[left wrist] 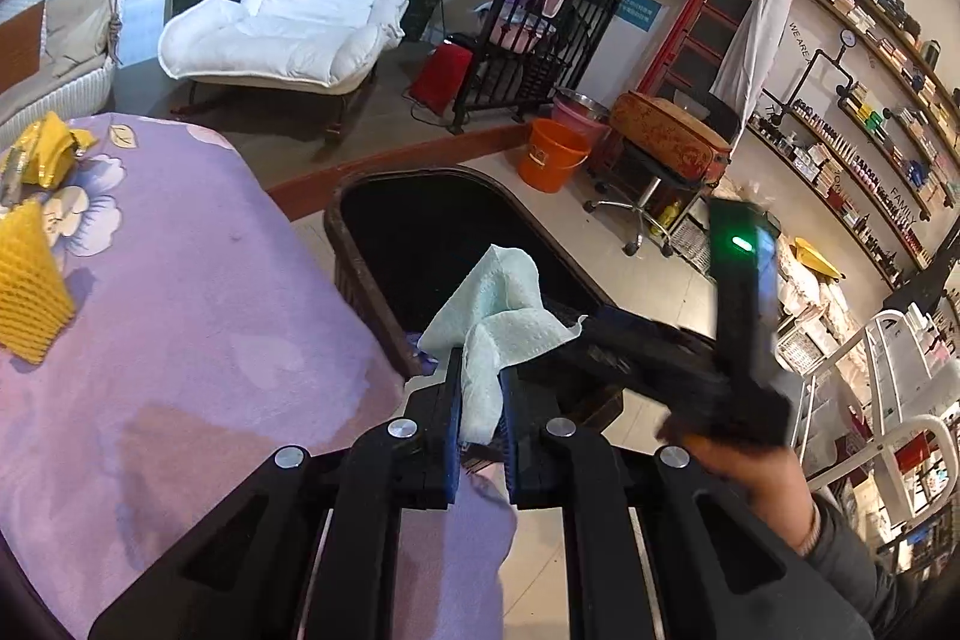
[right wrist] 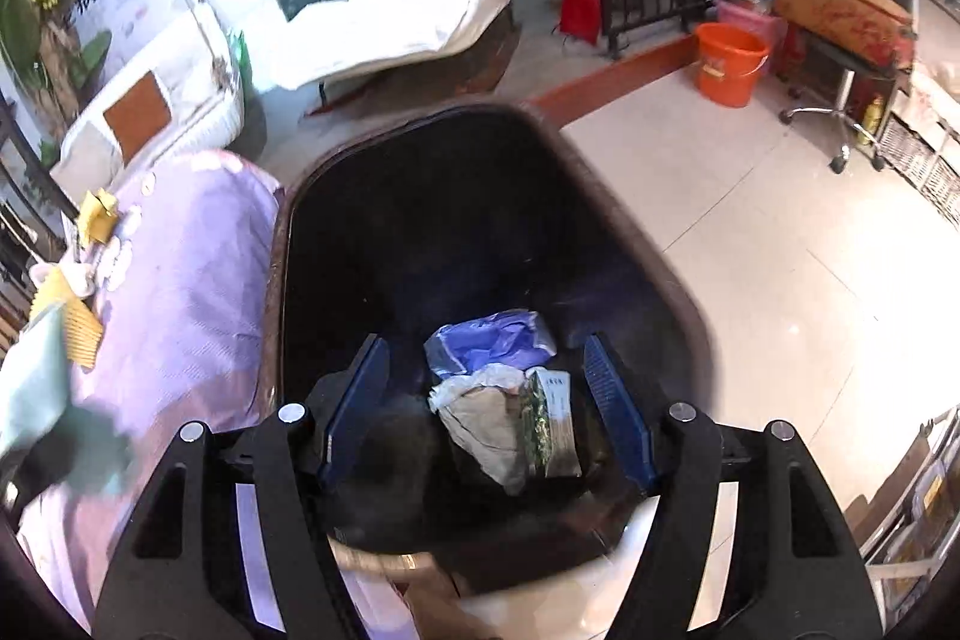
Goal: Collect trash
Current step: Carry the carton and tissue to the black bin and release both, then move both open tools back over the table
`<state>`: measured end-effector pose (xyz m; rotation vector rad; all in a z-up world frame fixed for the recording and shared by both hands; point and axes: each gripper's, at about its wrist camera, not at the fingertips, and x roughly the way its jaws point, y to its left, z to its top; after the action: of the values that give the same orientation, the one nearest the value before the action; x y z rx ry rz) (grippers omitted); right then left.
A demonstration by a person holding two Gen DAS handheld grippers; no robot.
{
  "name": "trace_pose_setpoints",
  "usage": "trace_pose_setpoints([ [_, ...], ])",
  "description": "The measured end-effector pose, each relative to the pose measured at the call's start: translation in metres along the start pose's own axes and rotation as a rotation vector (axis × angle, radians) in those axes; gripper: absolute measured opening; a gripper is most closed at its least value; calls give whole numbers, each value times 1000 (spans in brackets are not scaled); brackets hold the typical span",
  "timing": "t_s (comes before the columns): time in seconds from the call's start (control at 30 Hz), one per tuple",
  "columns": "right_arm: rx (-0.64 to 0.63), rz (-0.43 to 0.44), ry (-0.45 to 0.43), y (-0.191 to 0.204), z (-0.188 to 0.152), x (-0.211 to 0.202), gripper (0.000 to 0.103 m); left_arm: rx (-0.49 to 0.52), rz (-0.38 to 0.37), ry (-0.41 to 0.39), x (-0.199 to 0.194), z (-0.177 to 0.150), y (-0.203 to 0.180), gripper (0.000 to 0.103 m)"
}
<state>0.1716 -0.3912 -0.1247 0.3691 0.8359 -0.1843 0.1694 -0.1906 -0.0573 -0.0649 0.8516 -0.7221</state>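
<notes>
Pale green, quilted and crumpled, the paper towel point(left wrist: 504, 334) is pinched in the left gripper point(left wrist: 481, 394) jaws at the near rim of the dark bin point(right wrist: 276, 280), beside the purple tabletop point(left wrist: 180, 310). The right gripper point(right wrist: 487, 400) hangs over the bin, jaws spread and empty. Below them lies blurred trash, perhaps a blue wrapper point(right wrist: 489, 340) and a packet point(right wrist: 552, 424).

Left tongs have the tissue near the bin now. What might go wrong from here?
1. The pale green tissue hangs over the bin's near rim; released now, it may land on the purple tablecloth.
2. The open right tongs hover over the same opening, so the two may collide.
</notes>
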Motion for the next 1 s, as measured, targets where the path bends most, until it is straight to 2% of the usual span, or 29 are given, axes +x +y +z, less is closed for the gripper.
trace_pose_setpoints([
  [0.17,7,-51,-63,-14,-21,-38,68,8,-21,35,24,11,-10,12],
  [0.4,15,-89,-86,-30,-39,-62,68,27,-26,93,55,17,-23,12],
  [0.6,42,-110,-92,-42,-47,-70,69,26,-36,136,74,18,-28,12],
  [0.77,86,-135,-83,-57,-51,-72,74,40,-26,175,88,20,-29,14],
  [0.8,95,-141,-82,-61,-51,-73,76,44,-28,183,90,20,-30,21],
  [0.83,107,-146,-81,-64,-52,-73,76,49,-25,190,92,20,-31,39],
  [0.9,121,-153,-76,-70,-53,-74,76,50,-11,182,93,21,-32,63],
  [1.0,135,-172,-75,-75,-53,-76,77,47,-22,166,89,20,-31,71],
])
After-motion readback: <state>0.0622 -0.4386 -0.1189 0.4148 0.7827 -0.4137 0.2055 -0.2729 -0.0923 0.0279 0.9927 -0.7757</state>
